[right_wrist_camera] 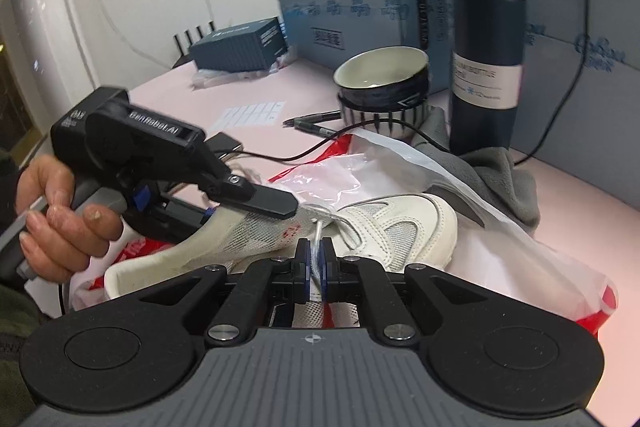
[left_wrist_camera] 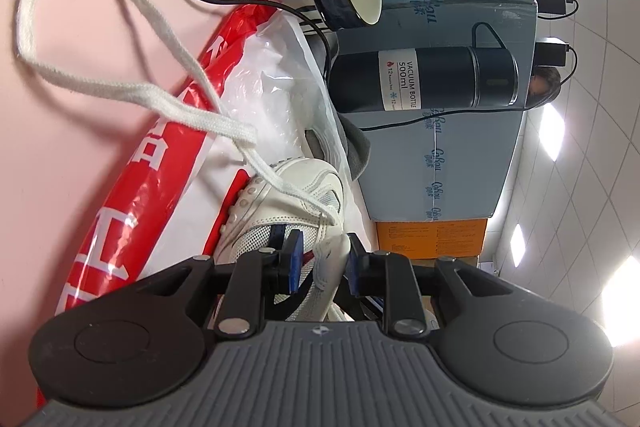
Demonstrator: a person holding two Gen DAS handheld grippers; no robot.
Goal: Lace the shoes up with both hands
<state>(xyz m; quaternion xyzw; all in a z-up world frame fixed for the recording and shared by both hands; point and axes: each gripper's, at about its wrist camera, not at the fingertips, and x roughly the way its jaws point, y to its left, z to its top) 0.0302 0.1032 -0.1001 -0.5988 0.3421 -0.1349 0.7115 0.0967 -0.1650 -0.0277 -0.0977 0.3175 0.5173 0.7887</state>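
White sneaker on plastic bag; my left gripper clamps its tongue, my right gripper pinches lace tip.

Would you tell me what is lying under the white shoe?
The white shoe rests on a red and white plastic bag, which spreads over the pink table. Whatever is inside the bag under the shoe is hidden.

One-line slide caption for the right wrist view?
Right gripper pinches the lace tip at the white sneaker while the left gripper steadies its collar.
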